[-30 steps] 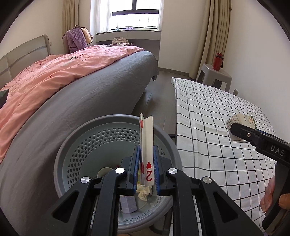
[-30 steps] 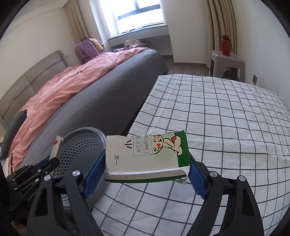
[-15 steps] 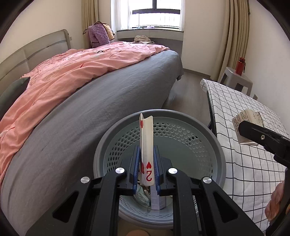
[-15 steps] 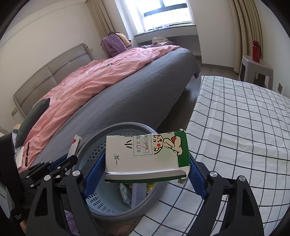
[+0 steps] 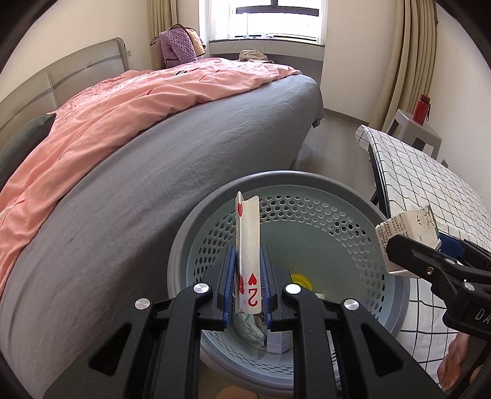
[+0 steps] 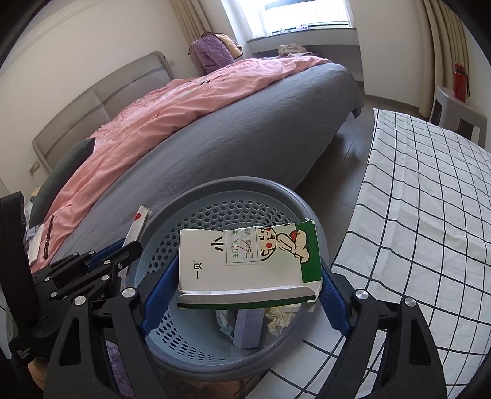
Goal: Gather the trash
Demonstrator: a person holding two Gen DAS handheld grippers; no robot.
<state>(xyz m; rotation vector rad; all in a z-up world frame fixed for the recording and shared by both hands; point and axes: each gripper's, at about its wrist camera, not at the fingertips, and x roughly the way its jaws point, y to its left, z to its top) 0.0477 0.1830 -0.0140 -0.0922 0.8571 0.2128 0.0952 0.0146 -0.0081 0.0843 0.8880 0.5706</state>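
Nearby, checked table (image 6: 429,196), grey bed (image 5: 172,172).

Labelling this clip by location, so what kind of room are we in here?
Most likely a bedroom: a bed with a pink duvet and grey headboard, plus a curtained window.

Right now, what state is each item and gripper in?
Left gripper: shut on playing card.
Playing card: upright, bent, above basket.
Right gripper: shut on carton.
Carton: torn open, flat, above basket.
Basket: upright, holding trash.
Red bottle: upright on stool.
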